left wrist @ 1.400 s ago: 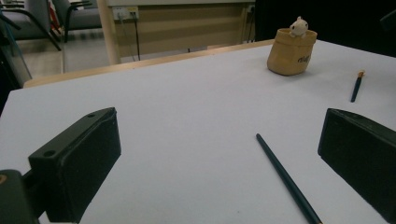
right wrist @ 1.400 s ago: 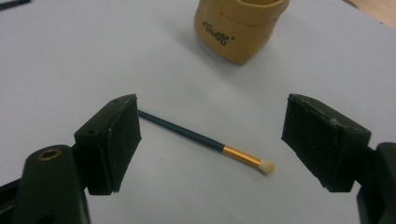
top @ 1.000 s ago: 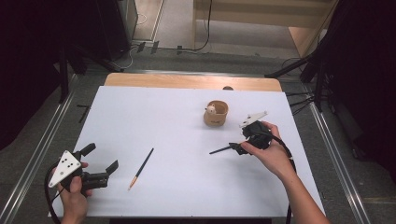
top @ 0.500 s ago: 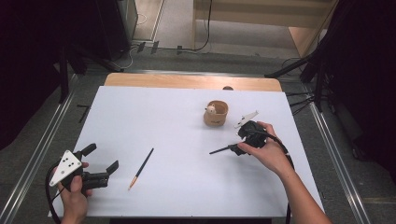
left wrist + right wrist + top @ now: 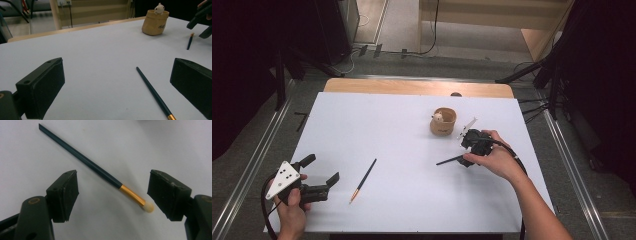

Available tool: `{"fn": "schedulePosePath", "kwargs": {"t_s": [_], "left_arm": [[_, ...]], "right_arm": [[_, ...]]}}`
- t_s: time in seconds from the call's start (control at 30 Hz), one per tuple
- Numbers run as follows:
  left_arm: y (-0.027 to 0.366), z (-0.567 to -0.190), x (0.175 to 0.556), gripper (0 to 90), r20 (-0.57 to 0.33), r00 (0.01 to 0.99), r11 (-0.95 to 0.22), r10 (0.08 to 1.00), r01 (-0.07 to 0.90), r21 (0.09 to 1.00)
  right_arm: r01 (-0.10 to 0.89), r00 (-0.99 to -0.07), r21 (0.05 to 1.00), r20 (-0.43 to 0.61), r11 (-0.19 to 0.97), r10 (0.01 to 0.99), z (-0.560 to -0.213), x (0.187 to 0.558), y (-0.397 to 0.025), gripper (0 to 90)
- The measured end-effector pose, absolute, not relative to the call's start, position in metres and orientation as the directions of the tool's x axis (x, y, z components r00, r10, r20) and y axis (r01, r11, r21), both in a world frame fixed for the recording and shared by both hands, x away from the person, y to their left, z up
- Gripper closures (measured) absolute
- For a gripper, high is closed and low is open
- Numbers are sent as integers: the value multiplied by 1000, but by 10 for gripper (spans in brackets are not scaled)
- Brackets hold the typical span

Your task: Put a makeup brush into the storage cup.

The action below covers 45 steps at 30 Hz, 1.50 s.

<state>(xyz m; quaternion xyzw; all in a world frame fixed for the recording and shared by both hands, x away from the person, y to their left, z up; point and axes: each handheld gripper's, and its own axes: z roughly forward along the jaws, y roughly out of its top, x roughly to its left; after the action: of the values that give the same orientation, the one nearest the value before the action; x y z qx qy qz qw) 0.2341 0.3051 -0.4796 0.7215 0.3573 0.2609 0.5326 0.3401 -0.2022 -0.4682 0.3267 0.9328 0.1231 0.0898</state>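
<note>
Right gripper [image 5: 112, 195] hangs low over the near brush [image 5: 92, 167], jaws wide apart, nothing held. Step looks like a pickup: best to centre the jaws on the dark handle just behind the gold band, drop flat to the white table [image 5: 412, 200], close across the shaft; the thin round handle may roll or slip. Right now the brush lies slantwise between the jaws, pale tip close to the right-hand pad. Left gripper [image 5: 319, 175] sits spread and empty, second brush [image 5: 363, 180] just beside it. Tan cup [image 5: 443, 121] stands near the right gripper
</note>
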Motion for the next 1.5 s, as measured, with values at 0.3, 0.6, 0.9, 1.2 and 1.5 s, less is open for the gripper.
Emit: {"fn": "schedulePosePath", "kwargs": {"t_s": [0.3, 0.6, 0.9, 1.2, 1.5], "left_arm": [[302, -479, 234, 0, 9, 606, -189, 795, 234, 954], [301, -479, 233, 0, 14, 602, -193, 798, 234, 953], [300, -480, 233, 0, 13, 602, -193, 798, 235, 953], [297, -480, 233, 0, 7, 606, -189, 796, 236, 953], [292, -474, 234, 0, -24, 632, -171, 774, 246, 954]], "right_arm": [[572, -797, 239, -65, 785, 601, -473, 347, -200, 334], [566, -808, 187, -67, 803, 585, -479, 351, -194, 343], [553, -825, 171, -28, 815, 565, -481, 354, -193, 483], [566, -820, 161, 11, 809, 572, -479, 354, -192, 846], [634, -758, 258, 22, 729, 652, -474, 344, -199, 848]]}}
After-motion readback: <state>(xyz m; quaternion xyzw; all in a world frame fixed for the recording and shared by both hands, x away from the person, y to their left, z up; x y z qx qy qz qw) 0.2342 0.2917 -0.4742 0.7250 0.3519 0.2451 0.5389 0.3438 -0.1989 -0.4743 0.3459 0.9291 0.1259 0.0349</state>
